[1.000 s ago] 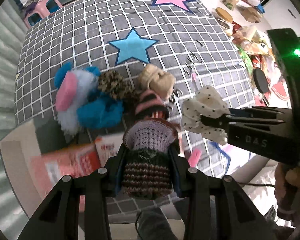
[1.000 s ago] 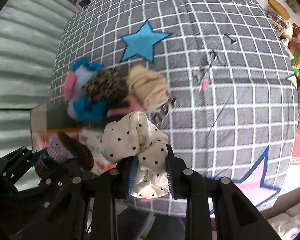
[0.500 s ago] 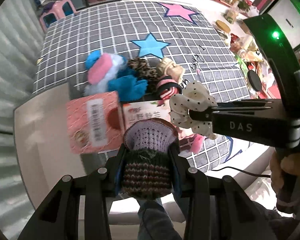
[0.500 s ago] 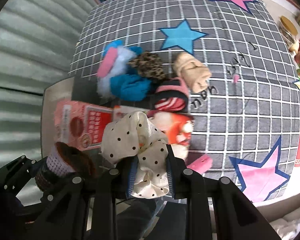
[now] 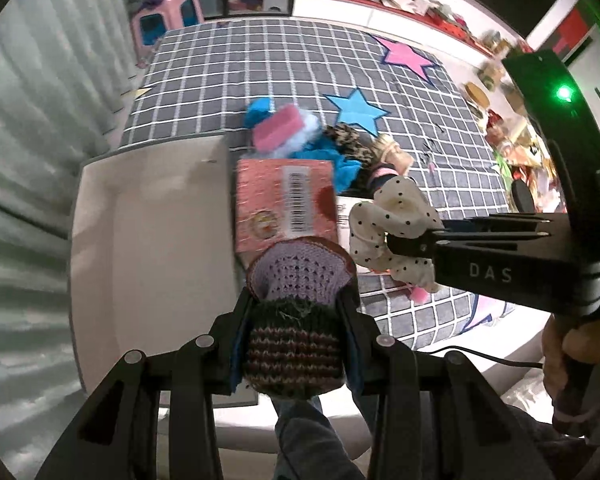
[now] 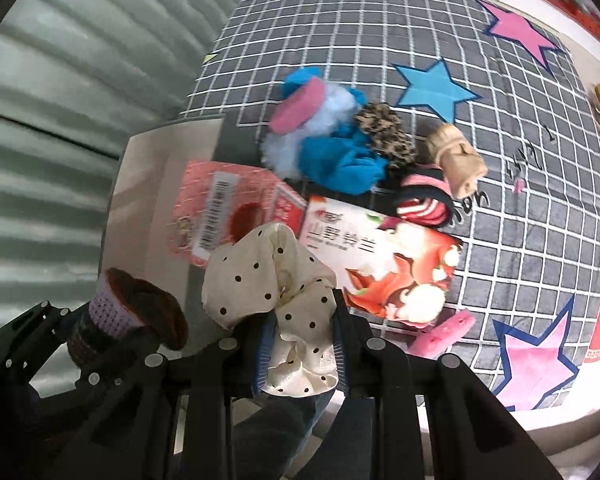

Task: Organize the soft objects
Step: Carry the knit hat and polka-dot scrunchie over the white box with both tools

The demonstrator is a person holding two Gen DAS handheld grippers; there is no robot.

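My left gripper [image 5: 296, 320] is shut on a brown and lilac knitted piece [image 5: 296, 336], also seen in the right wrist view [image 6: 120, 312]. My right gripper [image 6: 300, 344] is shut on a cream polka-dot scrunchie [image 6: 276, 276], which shows in the left wrist view [image 5: 392, 236] too. Both are held high above the bed's near edge. Below lie a blue, white and pink fluffy item [image 6: 320, 136], a leopard scrunchie [image 6: 384, 136], a beige one [image 6: 456, 160] and a pink-striped one [image 6: 424, 200].
A pink box [image 6: 228, 212] and a red and white box [image 6: 384, 268] lie by a white surface [image 5: 152, 240] at the grid-patterned cover [image 6: 380, 28]. A pink clip [image 6: 444, 332] lies near the edge. Cluttered floor at right [image 5: 512, 136].
Both grippers have risen and pulled back from the pile with their items still held; the boxes and the white surface have come into view below.
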